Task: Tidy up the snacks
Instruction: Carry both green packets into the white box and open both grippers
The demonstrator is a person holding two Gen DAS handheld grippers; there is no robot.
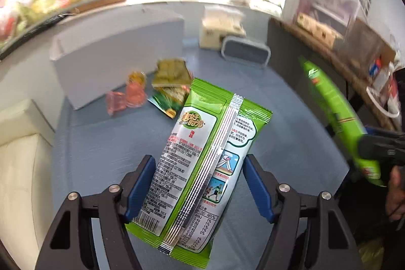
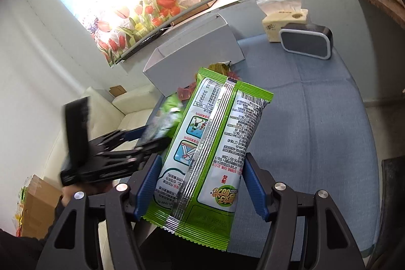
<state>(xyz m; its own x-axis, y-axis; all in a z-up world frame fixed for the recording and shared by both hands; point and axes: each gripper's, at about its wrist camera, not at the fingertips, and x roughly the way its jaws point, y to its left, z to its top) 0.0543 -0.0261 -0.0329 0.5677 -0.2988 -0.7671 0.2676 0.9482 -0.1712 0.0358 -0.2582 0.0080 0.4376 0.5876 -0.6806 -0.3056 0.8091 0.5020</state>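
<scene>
Left wrist view: grey box (image 1: 116, 55) seen ahead-left of left gripper (image 1: 197, 184), which is clamped on a green snack packet (image 1: 202, 163). Right gripper (image 2: 202, 181) likewise clamped on a second green packet (image 2: 210, 148).

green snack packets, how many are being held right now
2. One green snack packet sits in the left hand-held gripper; a second green packet is in the right hand-held gripper. More snacks lie by the white box; some may be hidden.

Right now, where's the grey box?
In the left wrist view, the grey box sits at the table's far left, loose snacks at its near side; the tissue box stands to its right.
</scene>
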